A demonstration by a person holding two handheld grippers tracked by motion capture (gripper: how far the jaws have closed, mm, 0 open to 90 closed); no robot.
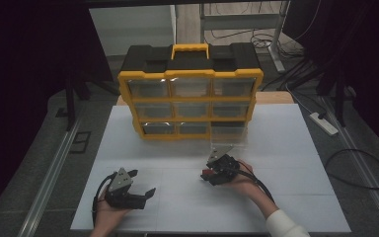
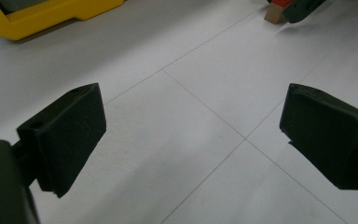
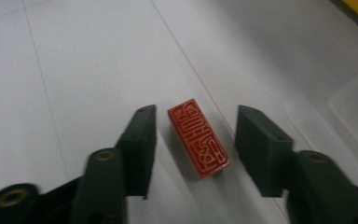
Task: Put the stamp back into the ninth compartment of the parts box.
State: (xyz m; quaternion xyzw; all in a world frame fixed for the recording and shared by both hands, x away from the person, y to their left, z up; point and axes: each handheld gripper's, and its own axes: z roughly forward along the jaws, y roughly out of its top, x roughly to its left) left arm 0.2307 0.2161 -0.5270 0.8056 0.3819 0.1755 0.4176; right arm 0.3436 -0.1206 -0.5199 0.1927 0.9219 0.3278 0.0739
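Note:
A small red stamp block (image 3: 198,138) with carved characters on its top lies flat on the white table (image 1: 286,163). My right gripper (image 3: 196,122) stands over it with one jaw on each side of the block, and a gap shows between each pad and the block. In the high view the block (image 1: 206,173) sits at the tip of the right gripper (image 1: 212,170), in front of the organizer. My left gripper (image 1: 143,181) rests at the front left, jaws wide apart with nothing between them (image 2: 191,126).
A yellow and black drawer organizer (image 1: 190,94) stands upright at the back of the table. A clear drawer (image 1: 229,136) lies pulled out at its lower right, just beyond the right gripper. Cables and a power strip (image 1: 324,123) lie on the floor to the right.

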